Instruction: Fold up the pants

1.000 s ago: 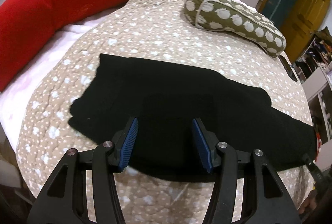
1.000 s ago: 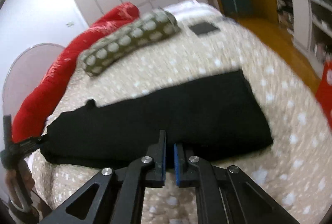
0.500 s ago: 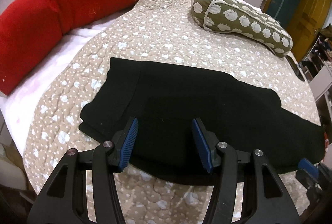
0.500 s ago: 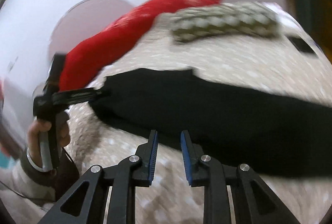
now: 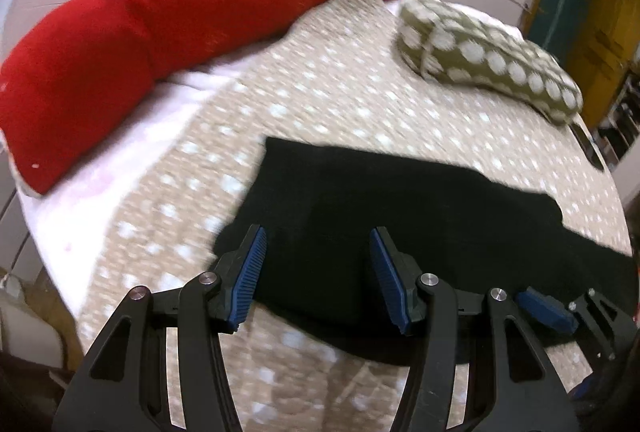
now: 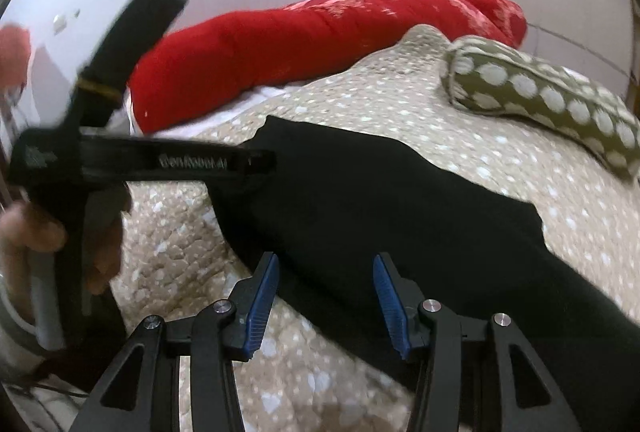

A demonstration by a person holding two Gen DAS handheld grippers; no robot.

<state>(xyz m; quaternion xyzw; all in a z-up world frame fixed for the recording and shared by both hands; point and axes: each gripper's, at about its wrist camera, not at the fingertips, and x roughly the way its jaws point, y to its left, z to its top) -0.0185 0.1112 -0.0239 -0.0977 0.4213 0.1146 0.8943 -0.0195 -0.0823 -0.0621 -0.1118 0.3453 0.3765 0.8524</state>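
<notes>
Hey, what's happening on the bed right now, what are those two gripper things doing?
A person holding a gripper in each hand is folding black pants laid out flat on a beige dotted quilt. The left gripper and the right gripper are both open, poised over the near edge of the pants and gripping nothing. A red bolster and an olive dotted pillow lie further back.
</notes>
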